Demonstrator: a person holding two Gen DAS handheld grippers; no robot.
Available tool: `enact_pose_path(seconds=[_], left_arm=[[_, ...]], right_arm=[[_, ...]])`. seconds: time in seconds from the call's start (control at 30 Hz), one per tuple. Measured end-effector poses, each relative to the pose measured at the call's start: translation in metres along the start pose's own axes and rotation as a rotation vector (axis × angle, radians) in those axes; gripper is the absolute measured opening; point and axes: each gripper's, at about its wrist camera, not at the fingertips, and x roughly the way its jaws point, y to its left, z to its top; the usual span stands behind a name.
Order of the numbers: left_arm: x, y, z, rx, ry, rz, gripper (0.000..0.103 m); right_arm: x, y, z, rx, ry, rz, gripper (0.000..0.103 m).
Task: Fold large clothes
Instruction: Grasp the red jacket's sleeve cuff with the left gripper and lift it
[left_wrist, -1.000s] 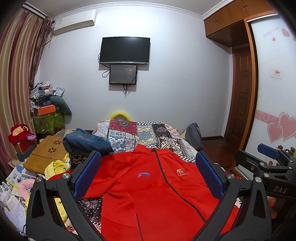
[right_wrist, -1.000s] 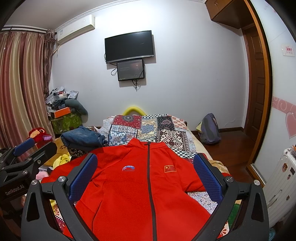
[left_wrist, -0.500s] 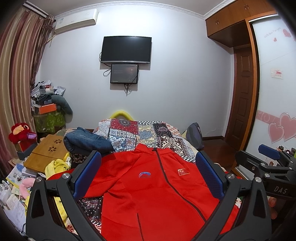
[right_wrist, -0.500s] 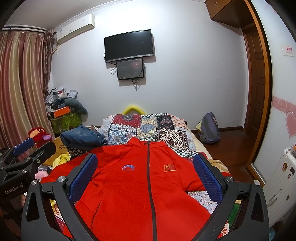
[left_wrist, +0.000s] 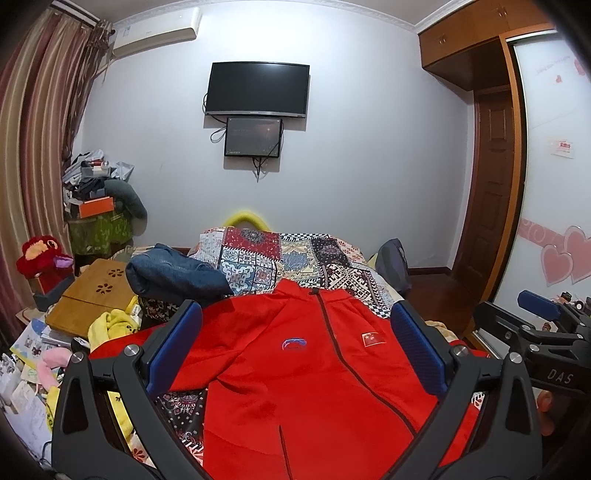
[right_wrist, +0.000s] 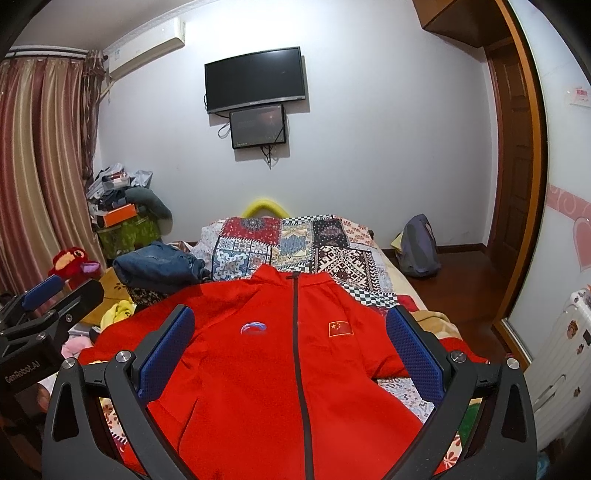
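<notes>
A large red zip-up jacket (left_wrist: 306, 373) lies face up and spread flat on the bed, collar toward the far wall, with a dark zipper and two chest badges. It also shows in the right wrist view (right_wrist: 280, 354). My left gripper (left_wrist: 295, 350) is open and empty, held above the jacket's chest. My right gripper (right_wrist: 290, 350) is open and empty, also above the jacket. Each gripper shows at the edge of the other's view, the right gripper (left_wrist: 539, 332) and the left gripper (right_wrist: 48, 310).
A patchwork quilt (left_wrist: 295, 258) covers the bed. Folded blue jeans (left_wrist: 173, 273) lie at the bed's far left. A wooden lap table (left_wrist: 96, 295), yellow cloth and a clutter pile stand left. A grey backpack (right_wrist: 419, 247) sits on the floor right, near the wardrobe.
Both views have shifted only slightly; the jacket has not moved and both grippers stay open.
</notes>
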Motion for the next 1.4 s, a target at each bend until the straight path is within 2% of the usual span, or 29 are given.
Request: enact_pose_path(seconds=[0.13, 0.3, 0.5, 0.7, 0.83, 0.93, 1.1, 1.27, 1.4], left_arm=[[0.019, 0.015, 0.0, 0.001, 0.004, 0.048, 0.103], [0.056, 0.051, -0.001, -0.034, 0.045, 0.133, 0.103], [0.106, 0.112, -0.005, -0.058, 0.111, 0.335, 0.103], [0.154, 0.17, -0.023, -0.071, 0.208, 0.457, 0.103], [0.174, 0.215, -0.044, -0.149, 0.276, 0.459, 0.103], [0.185, 0.252, -0.066, -0.243, 0.341, 0.465, 0.103], [0.19, 0.314, -0.114, -0.396, 0.474, 0.523, 0.102], [0.188, 0.366, -0.162, -0.596, 0.596, 0.472, 0.094], [0.182, 0.393, -0.188, -0.74, 0.625, 0.451, 0.092]], right_arm=[[0.016, 0.0, 0.001, -0.005, 0.021, -0.006, 0.103], [0.04, -0.004, 0.001, 0.0, 0.054, -0.015, 0.103], [0.07, -0.01, -0.003, -0.003, 0.105, -0.042, 0.103], [0.102, -0.017, -0.002, -0.012, 0.157, -0.064, 0.103], [0.124, -0.019, -0.004, -0.033, 0.198, -0.079, 0.103], [0.144, -0.018, -0.007, -0.065, 0.234, -0.099, 0.103], [0.164, -0.017, -0.017, -0.091, 0.292, -0.117, 0.103], [0.176, -0.016, -0.025, -0.087, 0.34, -0.125, 0.103], [0.184, -0.015, -0.029, -0.096, 0.367, -0.134, 0.103]])
